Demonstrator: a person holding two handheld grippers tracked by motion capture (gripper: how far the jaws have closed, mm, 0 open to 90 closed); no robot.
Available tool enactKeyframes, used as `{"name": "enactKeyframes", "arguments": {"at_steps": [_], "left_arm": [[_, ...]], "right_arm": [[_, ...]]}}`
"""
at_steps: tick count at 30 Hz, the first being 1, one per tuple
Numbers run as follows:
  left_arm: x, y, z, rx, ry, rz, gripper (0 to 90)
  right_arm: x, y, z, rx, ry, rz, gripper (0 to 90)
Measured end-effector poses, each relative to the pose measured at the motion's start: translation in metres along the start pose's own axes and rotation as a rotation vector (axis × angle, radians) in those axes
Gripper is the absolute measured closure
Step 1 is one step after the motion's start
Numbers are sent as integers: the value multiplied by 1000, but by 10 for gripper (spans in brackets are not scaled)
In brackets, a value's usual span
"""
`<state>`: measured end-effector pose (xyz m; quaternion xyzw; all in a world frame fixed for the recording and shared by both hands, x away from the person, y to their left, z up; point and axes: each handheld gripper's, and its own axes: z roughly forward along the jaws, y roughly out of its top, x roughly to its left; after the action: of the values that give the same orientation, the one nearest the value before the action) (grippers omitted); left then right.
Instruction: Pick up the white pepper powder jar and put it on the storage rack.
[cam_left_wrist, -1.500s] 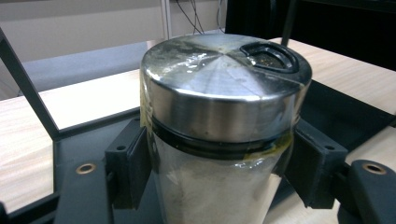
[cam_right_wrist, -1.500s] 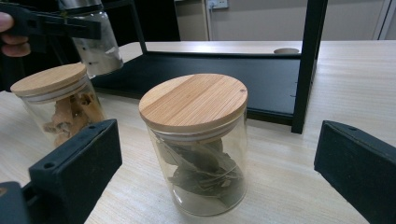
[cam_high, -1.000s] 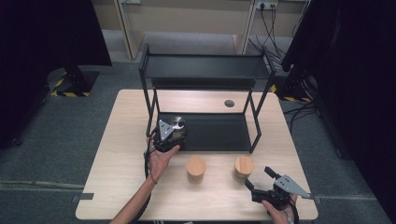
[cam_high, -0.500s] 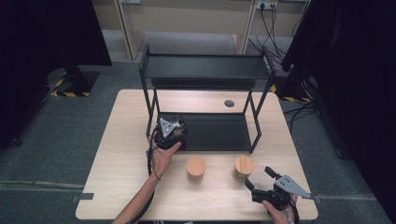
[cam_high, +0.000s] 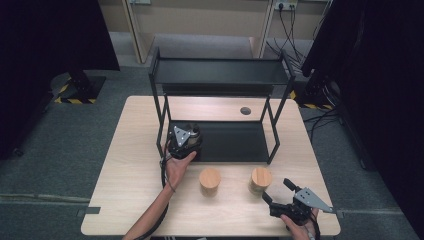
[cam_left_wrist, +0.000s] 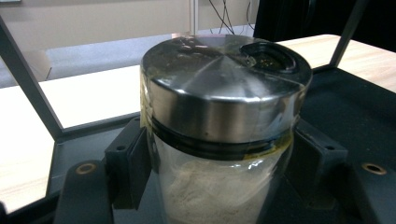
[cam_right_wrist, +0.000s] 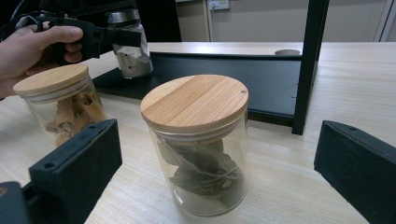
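A glass jar with a metal lid (cam_left_wrist: 219, 140) sat clamped between the jaws of the left tool (cam_high: 184, 140), its steel cap filling the centre of the left gripper view and pale powder showing through the glass below a dark seal ring. In the high view this tool and its jar lay just left of centre, at the left front corner of the black shelf rack's (cam_high: 220, 75) lower tray (cam_high: 235, 142); the right gripper view showed the jar's base resting on that tray. The person's left hand (cam_high: 177, 167) gripped the tool from below in the frame, the forearm running down to the bottom edge.

In front of the rack, on the bare wooden tabletop (cam_high: 125, 165), stood two glass jars with bamboo lids. The left bamboo-lidded jar (cam_high: 210, 181) held light brown chunks, seen at the left of the right gripper view. The right bamboo-lidded jar (cam_high: 261, 180) held dark dried leaves and stood in the middle of the right gripper view, between the jaws but touching neither.

The right tool (cam_high: 279, 192) lay in the lower right of the high view, jaws spread wide and holding nothing, pointing up and left toward the leaf jar, with the right hand (cam_high: 300, 227) at the bottom edge.

A round hole (cam_high: 245, 110) in the tabletop showed behind the tray.
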<state>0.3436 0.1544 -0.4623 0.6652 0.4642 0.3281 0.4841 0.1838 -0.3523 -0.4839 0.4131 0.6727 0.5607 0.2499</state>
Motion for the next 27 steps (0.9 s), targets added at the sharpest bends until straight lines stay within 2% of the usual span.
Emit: {"name": "enactKeyframes", "arguments": {"at_steps": [5, 16, 19, 23, 27], "left_arm": [[1, -2, 4, 8, 12, -18, 309], [-2, -3, 6, 9, 34, -21, 305], [-5, -1, 3, 11, 40, -22, 214], [-10, 2, -3, 12, 28, -20, 131], [-17, 6, -8, 20, 38, -26, 36]], "right_arm": [[0, 0, 0, -1, 1, 0, 11], [0, 0, 0, -3, 2, -1, 11], [0, 0, 0, -4, 2, -2, 11], [0, 0, 0, -4, 2, -3, 11], [1, 0, -1, -5, 2, -3, 11]]}}
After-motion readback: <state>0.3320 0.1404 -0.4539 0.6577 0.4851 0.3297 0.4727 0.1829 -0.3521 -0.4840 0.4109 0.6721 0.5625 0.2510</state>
